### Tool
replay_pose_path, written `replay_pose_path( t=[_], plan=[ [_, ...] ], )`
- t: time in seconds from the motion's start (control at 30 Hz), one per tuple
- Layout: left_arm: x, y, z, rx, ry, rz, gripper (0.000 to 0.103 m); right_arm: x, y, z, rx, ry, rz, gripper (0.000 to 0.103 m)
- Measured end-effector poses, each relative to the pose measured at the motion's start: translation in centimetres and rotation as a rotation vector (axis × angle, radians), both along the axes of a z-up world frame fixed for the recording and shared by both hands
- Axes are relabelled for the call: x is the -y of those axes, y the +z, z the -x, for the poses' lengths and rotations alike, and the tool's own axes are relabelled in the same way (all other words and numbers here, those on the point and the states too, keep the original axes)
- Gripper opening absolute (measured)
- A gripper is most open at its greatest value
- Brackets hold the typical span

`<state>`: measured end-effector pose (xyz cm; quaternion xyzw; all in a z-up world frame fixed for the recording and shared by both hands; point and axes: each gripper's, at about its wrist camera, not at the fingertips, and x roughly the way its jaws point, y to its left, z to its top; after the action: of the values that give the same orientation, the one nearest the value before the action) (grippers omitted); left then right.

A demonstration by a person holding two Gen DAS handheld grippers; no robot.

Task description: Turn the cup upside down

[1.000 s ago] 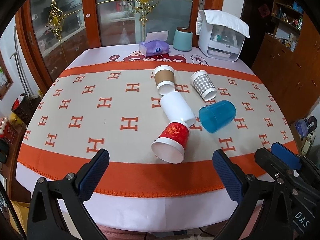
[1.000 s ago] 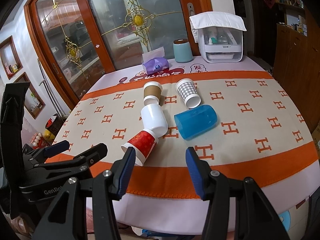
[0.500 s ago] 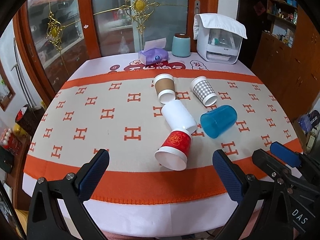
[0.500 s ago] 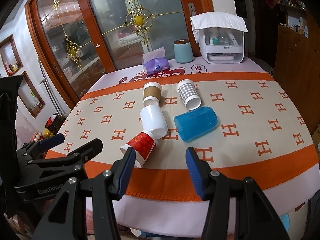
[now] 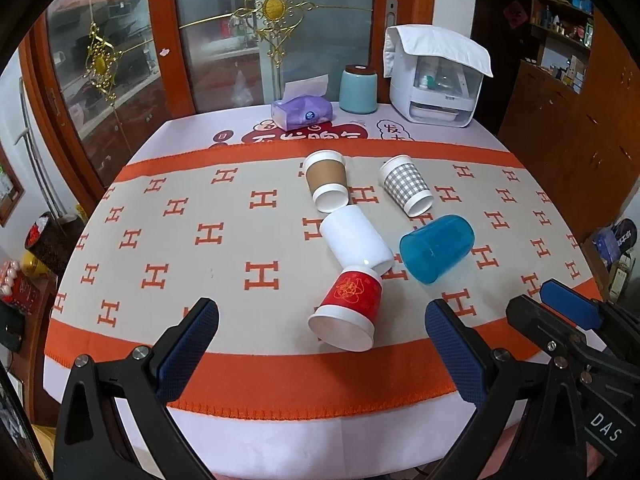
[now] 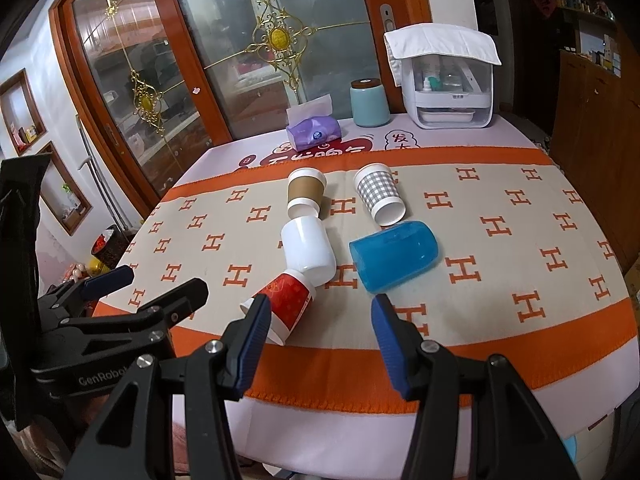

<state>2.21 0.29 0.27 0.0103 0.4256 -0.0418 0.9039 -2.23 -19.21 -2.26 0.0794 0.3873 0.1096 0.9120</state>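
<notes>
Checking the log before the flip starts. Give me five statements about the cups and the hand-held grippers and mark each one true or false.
1. All five cups lie on their sides. True: the red cup, white cup, brown cup, checked cup and blue cup.
2. The left hand-held gripper holds the red cup. False: it is open and empty.
3. The blue cup is see-through plastic. True.
4. The right hand-held gripper is shut. False: its jaws stand apart.
5. The tissue pack sits between the cups. False: it lies behind them, beside the teal canister.
</notes>
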Motion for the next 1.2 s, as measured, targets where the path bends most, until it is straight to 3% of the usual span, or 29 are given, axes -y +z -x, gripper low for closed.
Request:
replay_pose_path(
  t=[0.4,0.67,0.93,1.2],
  plan=[
    [0.0,-0.7,-1.5,-0.04,-0.01,0.003,0.102,0.0,-0.2,-1.1,-0.015,0.002,0.0,0.052],
    [-0.1,-2.1,-4.3,-0.115,-0.036,-0.026,0.102,0.3,-0.7,-2.5,-0.05,-0.016,0.009,0.052],
    [-1.0,-4.3,-8.4,-0.235,-0.076,0.016,0.102,1.1,-2.6,-5.3,-0.153,-0.023,-0.028,0.052],
    [-0.3,-6.2,-11.2,-0.287,-0.12,-0.03,0.102,1.6,-5.6,-8.0,-0.268,-0.035,-0.099,0.052]
  ],
)
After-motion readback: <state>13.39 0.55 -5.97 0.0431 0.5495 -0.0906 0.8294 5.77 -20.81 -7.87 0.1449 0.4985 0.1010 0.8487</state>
